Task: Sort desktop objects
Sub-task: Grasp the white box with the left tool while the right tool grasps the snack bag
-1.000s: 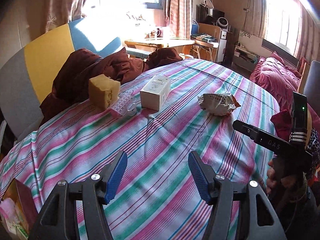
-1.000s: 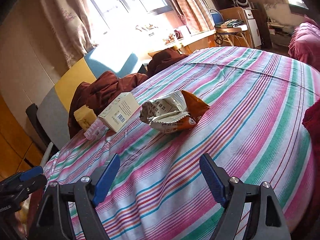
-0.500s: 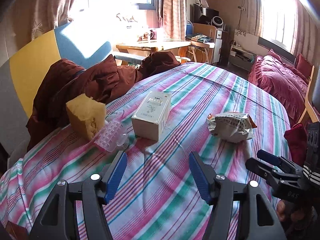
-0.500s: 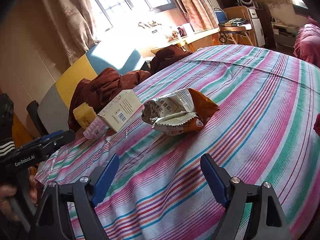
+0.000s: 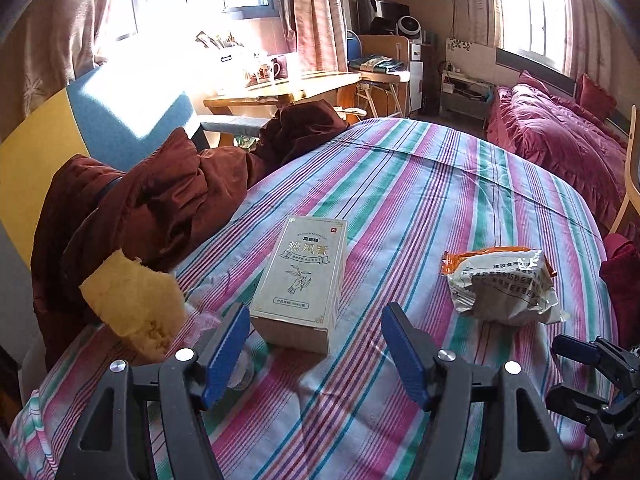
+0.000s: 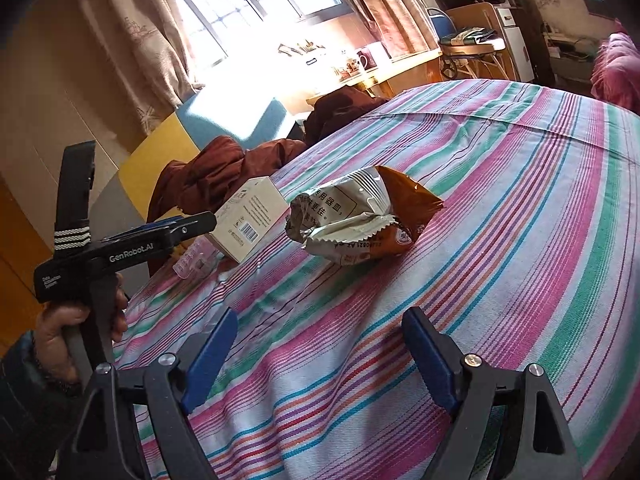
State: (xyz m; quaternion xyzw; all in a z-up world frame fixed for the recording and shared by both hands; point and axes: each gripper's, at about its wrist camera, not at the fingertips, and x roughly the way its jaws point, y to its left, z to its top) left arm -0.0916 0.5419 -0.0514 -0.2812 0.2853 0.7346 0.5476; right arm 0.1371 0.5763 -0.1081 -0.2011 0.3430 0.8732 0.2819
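Progress: none visible; sorting not yet begun, judging by four items lying loose and ungrouped on the striped counter (image 5: 440, 184).

Item 1: cream carton (image 5: 301, 280), flat on the cloth, label up, directly ahead of the left gripper (image 5: 314, 350). Nearest end just beyond the fingertips, not yet between them.

Item 2: crumpled snack packet (image 5: 502, 286), silver with orange ends, well to the right of the carton; in the right wrist view, straight ahead of the right gripper (image 6: 320, 354) but some way off.

Item 3: yellow sponge (image 5: 134, 306), torn-edged, at the left margin of the counter, close beside the left blue pad.

Item 4: clear plastic tray (image 6: 194, 258), small, touching or just beside the carton; partly hidden behind the left gripper in its own view.

Left gripper: spread wide, empty, low over the cloth. Right gripper: likewise spread wide, empty, holding nothing.

No bin, box or destination seen in either view. Dark red garment (image 5: 160, 200) heaped at the counter's far-left edge; whether part of the sort, cannot tell.

Remaining: all four items. Likely first pick, as a judgement: carton by the left, packet by the right.
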